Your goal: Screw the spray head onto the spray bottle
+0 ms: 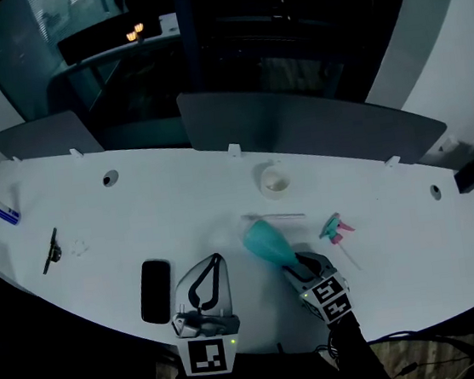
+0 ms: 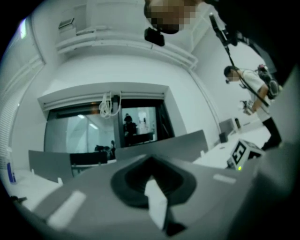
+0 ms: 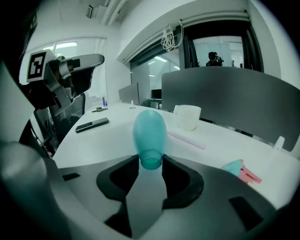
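A teal spray bottle (image 1: 265, 243) lies on its side on the white table (image 1: 179, 208), its open neck pointing toward me. My right gripper (image 1: 302, 264) is at that neck. In the right gripper view the bottle (image 3: 149, 133) has its neck wedged between both fingers, and the right gripper (image 3: 151, 161) is shut on it. The teal and pink spray head (image 1: 336, 230) lies loose on the table to the right of the bottle, seen again as the spray head (image 3: 240, 169) at the right. My left gripper (image 1: 216, 262) is shut and empty near the front edge, and the left gripper (image 2: 151, 165) points up at the room.
A black phone (image 1: 156, 290) lies left of the left gripper. A white cup (image 1: 274, 180) and a thin tube (image 1: 273, 216) sit behind the bottle. A small black tool (image 1: 51, 250) lies far left. Grey divider panels (image 1: 315, 123) line the table's back edge.
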### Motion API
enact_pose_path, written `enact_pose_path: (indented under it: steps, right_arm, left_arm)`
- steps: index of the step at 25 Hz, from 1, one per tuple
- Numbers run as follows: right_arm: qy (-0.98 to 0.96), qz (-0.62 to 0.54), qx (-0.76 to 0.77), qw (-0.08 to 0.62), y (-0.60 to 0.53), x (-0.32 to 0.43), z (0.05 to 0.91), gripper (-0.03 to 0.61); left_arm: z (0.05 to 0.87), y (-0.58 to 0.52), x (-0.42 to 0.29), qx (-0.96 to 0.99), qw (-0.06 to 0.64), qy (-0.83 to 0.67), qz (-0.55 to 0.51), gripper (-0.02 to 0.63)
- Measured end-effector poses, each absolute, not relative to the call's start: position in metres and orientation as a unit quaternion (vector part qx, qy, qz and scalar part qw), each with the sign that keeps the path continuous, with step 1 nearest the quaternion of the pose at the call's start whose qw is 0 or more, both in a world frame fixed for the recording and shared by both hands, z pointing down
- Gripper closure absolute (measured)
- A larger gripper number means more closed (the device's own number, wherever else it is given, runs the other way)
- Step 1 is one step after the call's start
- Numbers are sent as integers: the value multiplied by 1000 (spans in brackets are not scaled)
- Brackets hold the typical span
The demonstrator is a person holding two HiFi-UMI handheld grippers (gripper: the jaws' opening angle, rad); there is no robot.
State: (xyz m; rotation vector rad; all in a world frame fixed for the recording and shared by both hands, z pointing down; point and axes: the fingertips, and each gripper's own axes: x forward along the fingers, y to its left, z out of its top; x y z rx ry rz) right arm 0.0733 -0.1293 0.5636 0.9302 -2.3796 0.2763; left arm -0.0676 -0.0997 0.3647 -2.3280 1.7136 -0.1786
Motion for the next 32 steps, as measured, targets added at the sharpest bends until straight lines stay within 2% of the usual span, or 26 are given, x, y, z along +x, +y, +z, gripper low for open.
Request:
enact_pose_path:
  steps: [5, 9, 11, 12, 15, 17, 20, 32]
  right_arm:
    - [-896, 76, 344, 270, -122, 78, 540, 422]
    - [-899, 67, 348, 257, -118, 80, 525, 428]
    - [-898, 68, 348, 258, -115, 80, 523, 430]
    - [-899, 68, 349, 258, -115, 80, 522, 430]
    - [-899, 66, 347, 257, -113, 77, 519, 431]
    - [-900, 62, 345, 258, -113, 76, 518, 431]
    - [-900, 60, 343, 261, -113, 73, 516, 433]
    - [-911, 72, 326, 243, -112, 61, 506, 439]
  left_arm:
    - [366, -104, -62, -806, 116, 577, -56, 609]
    - [368, -110, -47, -832, 142, 532, -69, 606]
    - [378, -112, -35, -854, 130, 497, -76, 452]
    - [386, -112, -28, -867, 124, 474, -90, 421]
    - [425, -113, -5, -890, 141, 392, -185, 220]
    - [455, -115, 9, -891, 170, 336, -253, 160]
    - [487, -125, 28, -891, 196, 275, -303, 124]
    - [542, -157, 53, -886, 195, 216, -361, 120]
